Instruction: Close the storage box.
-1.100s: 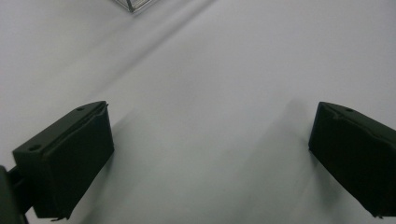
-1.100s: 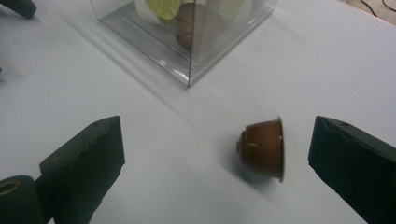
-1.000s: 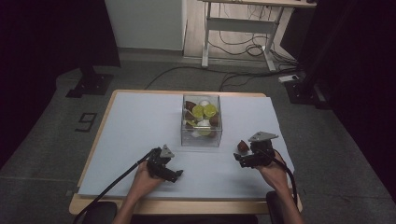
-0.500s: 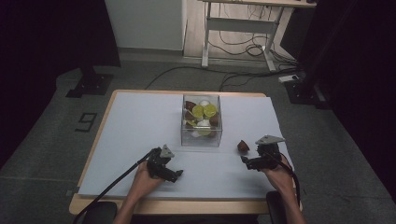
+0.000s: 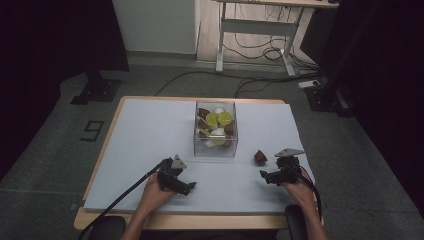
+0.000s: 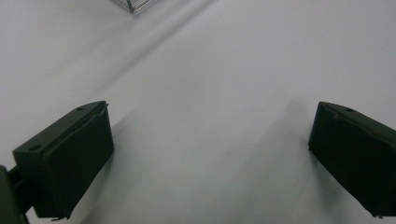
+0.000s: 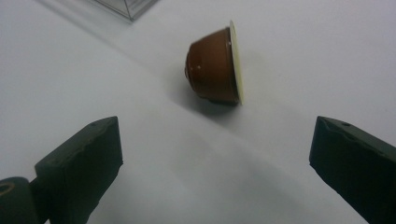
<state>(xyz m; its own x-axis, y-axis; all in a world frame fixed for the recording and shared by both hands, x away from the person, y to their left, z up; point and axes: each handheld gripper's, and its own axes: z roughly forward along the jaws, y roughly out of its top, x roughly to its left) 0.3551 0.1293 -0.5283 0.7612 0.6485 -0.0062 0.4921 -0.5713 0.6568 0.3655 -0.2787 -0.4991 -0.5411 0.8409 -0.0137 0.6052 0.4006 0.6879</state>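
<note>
high view, left to right: my left claw rests wide open and empty on the pale grey worktop. the clear plastic box of capsules stands mid-worktop. the small brown plastic coffee capsule with a pale foil lid lies on its side beside it. my right claw gapes empty nearby. it looks light, stiff and slick; i'd pinch its tapered sides. dark room, cabled floor.

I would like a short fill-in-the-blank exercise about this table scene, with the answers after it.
1. The brown capsule lies on its ___ on the table.
2. The right claw is ___, with nothing between its jaws.
3. The clear box holds brown, white and ___ capsules.
4. The left claw is ___.

Answers: side; open; yellow-green; open
</note>
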